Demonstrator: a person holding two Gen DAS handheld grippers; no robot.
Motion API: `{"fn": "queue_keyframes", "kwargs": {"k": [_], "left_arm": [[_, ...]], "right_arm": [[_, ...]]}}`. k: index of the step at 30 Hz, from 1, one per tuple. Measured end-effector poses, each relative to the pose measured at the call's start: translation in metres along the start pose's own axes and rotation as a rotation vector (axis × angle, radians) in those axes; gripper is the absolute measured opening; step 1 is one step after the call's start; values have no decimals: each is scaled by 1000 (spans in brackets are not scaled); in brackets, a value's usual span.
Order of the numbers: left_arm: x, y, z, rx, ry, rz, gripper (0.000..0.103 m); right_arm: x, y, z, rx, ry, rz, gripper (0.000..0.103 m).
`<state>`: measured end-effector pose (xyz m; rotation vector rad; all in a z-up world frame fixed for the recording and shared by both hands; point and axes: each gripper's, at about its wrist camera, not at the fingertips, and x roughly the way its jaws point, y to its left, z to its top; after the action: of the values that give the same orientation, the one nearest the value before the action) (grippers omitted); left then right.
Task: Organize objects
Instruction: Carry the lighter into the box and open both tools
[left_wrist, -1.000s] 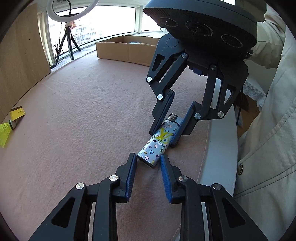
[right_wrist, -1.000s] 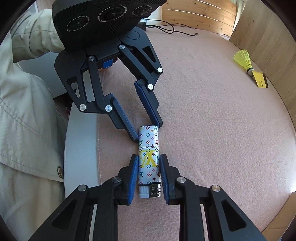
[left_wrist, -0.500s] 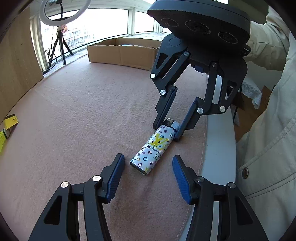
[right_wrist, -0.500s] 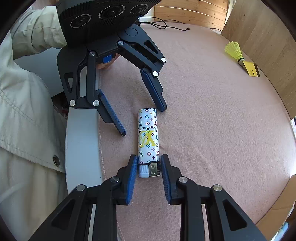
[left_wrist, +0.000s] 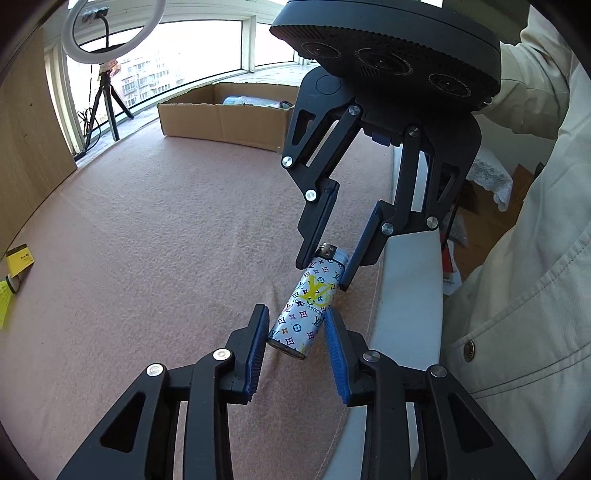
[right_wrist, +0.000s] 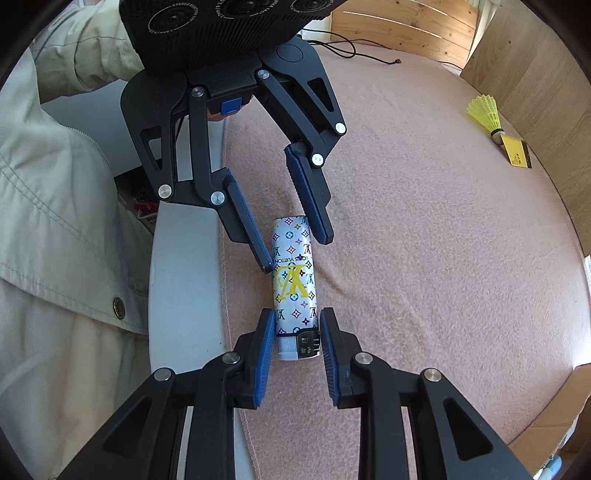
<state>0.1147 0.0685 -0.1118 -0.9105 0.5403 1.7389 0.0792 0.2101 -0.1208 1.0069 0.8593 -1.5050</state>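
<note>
My left gripper (left_wrist: 295, 343), low centre of its view, has just been closing around the lighter's (left_wrist: 308, 301) base, pads not yet pressing; the cardboard box (left_wrist: 221, 120) waits upper centre. In the right view, my right gripper (right_wrist: 297, 341) clamps the lighter's cap end (shuttlecock (right_wrist: 485, 114) upper right, unsorted).

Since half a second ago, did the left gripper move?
Yes. The left gripper has just been closing its jaws in around the lighter, whose base lies between them.
</note>
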Motion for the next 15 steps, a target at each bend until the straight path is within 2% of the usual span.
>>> {"fn": "queue_keyframes", "kwargs": {"k": [8, 15], "left_arm": [[-27, -2, 26, 23, -40, 56, 33], [-29, -2, 49, 59, -41, 77, 32]], "right_arm": [[-34, 3, 8, -70, -19, -68, 22], [-52, 2, 3, -92, -18, -118, 22]]}}
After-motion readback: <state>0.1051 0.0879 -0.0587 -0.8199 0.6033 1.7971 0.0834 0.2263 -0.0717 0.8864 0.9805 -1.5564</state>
